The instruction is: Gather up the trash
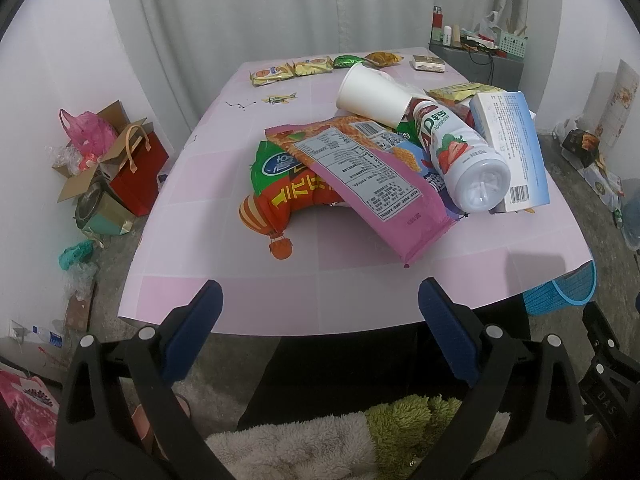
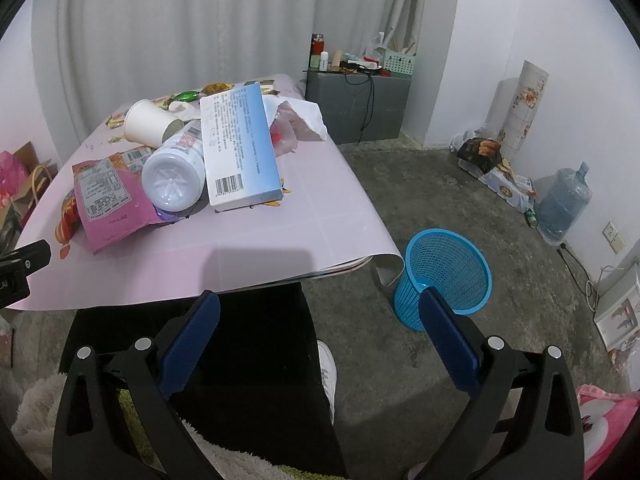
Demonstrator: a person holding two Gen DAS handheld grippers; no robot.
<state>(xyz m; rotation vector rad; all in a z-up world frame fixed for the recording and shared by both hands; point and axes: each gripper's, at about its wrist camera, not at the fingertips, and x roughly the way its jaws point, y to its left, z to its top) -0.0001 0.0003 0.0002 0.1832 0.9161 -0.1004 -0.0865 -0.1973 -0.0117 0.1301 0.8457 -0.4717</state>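
Note:
A pile of trash lies on the pink table [image 1: 240, 288]: a pink snack bag [image 1: 360, 176], an orange-green bag [image 1: 280, 184], a white paper cup [image 1: 372, 94], a white strawberry drink bottle [image 1: 464, 156] and a blue-white box [image 1: 516, 144]. The same bottle [image 2: 172, 176], box [image 2: 240, 148], cup [image 2: 148, 122] and pink bag [image 2: 108, 200] show in the right wrist view. A blue mesh bin [image 2: 444, 276] stands on the floor by the table's right corner. My left gripper [image 1: 320, 300] is open and empty at the table's near edge. My right gripper [image 2: 320, 304] is open and empty, low, left of the bin.
Snack packets [image 1: 292, 68] and a small box [image 1: 428, 63] lie at the table's far end. Bags and boxes [image 1: 112, 160] crowd the floor at left. A grey cabinet [image 2: 360, 100] stands behind the table; a water jug [image 2: 564, 204] stands by the right wall.

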